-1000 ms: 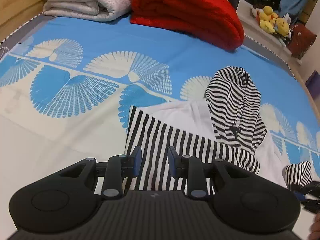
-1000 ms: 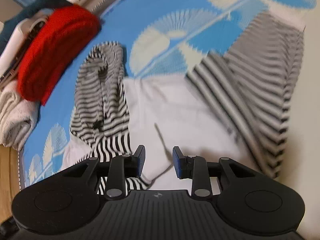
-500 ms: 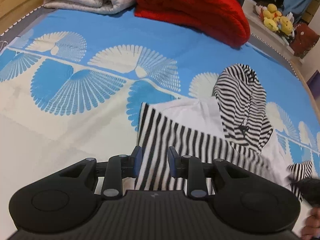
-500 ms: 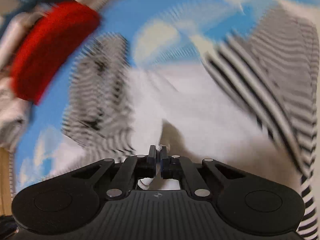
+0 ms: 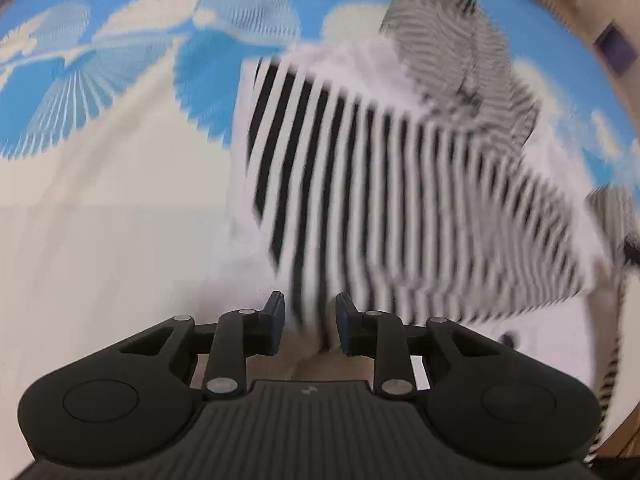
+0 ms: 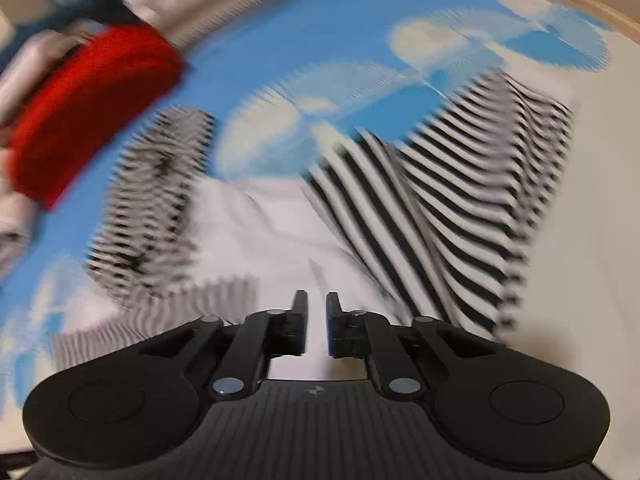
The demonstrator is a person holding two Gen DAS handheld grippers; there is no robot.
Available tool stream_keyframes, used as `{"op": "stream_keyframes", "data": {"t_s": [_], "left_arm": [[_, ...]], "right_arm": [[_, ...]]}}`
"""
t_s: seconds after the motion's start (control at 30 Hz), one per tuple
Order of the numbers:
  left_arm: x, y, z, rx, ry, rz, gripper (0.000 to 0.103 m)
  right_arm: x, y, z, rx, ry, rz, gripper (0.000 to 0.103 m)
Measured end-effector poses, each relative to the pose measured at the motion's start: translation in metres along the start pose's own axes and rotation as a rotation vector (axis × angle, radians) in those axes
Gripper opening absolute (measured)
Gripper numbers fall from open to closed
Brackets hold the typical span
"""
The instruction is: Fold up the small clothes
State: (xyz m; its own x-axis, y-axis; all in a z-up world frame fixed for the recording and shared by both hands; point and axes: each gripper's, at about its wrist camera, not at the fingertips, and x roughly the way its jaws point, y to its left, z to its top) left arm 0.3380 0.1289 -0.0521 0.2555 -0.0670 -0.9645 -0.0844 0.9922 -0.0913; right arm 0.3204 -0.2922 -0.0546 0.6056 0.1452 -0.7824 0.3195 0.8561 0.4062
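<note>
A small white hooded top (image 5: 400, 184) with black-and-white striped sleeves and hood (image 5: 452, 52) lies on the bed, blurred by motion. My left gripper (image 5: 310, 320) hangs low over the striped sleeve's near edge. Its jaws stand apart, with a ridge of cloth rising between them and the pads not pressing on it. In the right wrist view my right gripper (image 6: 317, 320) sits over the top's white body (image 6: 260, 232), left of the folded striped sleeve (image 6: 460, 200). Its jaws are opening with a narrow gap, and I see nothing gripped between them.
The bed sheet (image 5: 100, 200) is blue and cream with a fan pattern. A rolled red blanket (image 6: 88, 104) and pale bedding lie at the far side of the bed. The wooden bed edge (image 6: 580, 8) curves along the top right.
My left gripper has dropped close to the striped sleeve, its jaws unchanged. My right gripper closed fully half a second ago and now stands slightly parted, and its view has swung.
</note>
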Motion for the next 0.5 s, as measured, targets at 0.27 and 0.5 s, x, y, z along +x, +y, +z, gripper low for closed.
{"op": "stream_keyframes", "data": {"t_s": [0.27, 0.5], "left_arm": [[-0.017, -0.009, 0.006, 0.049, -0.063, 0.043, 0.033], [-0.063, -0.033, 0.018, 0.072, -0.203, -0.008, 0.035]], "right_arm": [[0.039, -0.034, 0.014, 0.171, 0.259, -0.051, 0.028], [-0.038, -0.074, 0.105, 0.172, -0.106, 0.028, 0.028]]}}
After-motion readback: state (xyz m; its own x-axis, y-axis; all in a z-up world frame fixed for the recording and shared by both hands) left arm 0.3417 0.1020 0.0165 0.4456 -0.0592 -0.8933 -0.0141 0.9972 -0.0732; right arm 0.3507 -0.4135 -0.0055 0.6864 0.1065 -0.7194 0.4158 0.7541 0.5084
